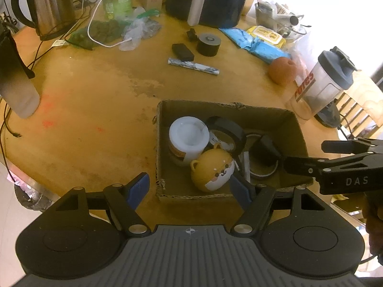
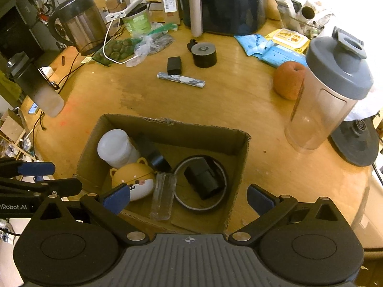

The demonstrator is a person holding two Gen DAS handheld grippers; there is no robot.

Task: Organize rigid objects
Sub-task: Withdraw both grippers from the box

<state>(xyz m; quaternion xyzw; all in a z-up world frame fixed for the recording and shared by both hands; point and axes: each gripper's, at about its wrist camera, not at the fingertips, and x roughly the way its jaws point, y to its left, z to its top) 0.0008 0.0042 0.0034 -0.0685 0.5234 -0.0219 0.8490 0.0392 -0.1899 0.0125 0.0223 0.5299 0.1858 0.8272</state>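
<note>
**Two grippers spread over a filled cardboard box**

Two grippers hang over one cardboard box (image 2: 165,129) at the near edge of a round wooden table (image 1: 95,110). Left gripper (image 1: 191,189): fingers spread, blue pads apart, nothing between them; its left pad sits outside the box's left wall, its right pad over the near edge by the dog-face case. Right gripper (image 2: 189,198): fingers spread wide, nothing pinched; left pad over the near-left corner of the box, right pad outside the right wall. In the left wrist view the right gripper comes in from the right edge, fingertips over the box's right side.

Inside the box:
- white-lidded jar (image 2: 115,148), far-left, tilted
- yellow dog-face case (image 2: 132,181), near-left, touching the jar
- black tape roll (image 1: 227,129), leaning behind the case
- clear plastic block (image 2: 164,196), lying at the centre near side
- thin tape ring (image 2: 203,205), flat on the right, with a black block (image 2: 203,179) resting inside it

Still out on the table, well apart from the box:
- small black box (image 2: 174,65)
- patterned flat stick (image 2: 181,79), just in front of the small black box
- black squat cylinder (image 2: 204,55)
- small black clip (image 1: 191,34), beside the cylinder

Right of the box: shaker bottle (image 2: 330,91) with grey lid, upright; orange (image 2: 288,80) just behind it. Far side: kettle (image 2: 81,24), air fryer (image 2: 225,2), blue packet (image 2: 265,47), plastic bags, white cable. Frosted bottle (image 1: 16,88) at the left edge.
</note>
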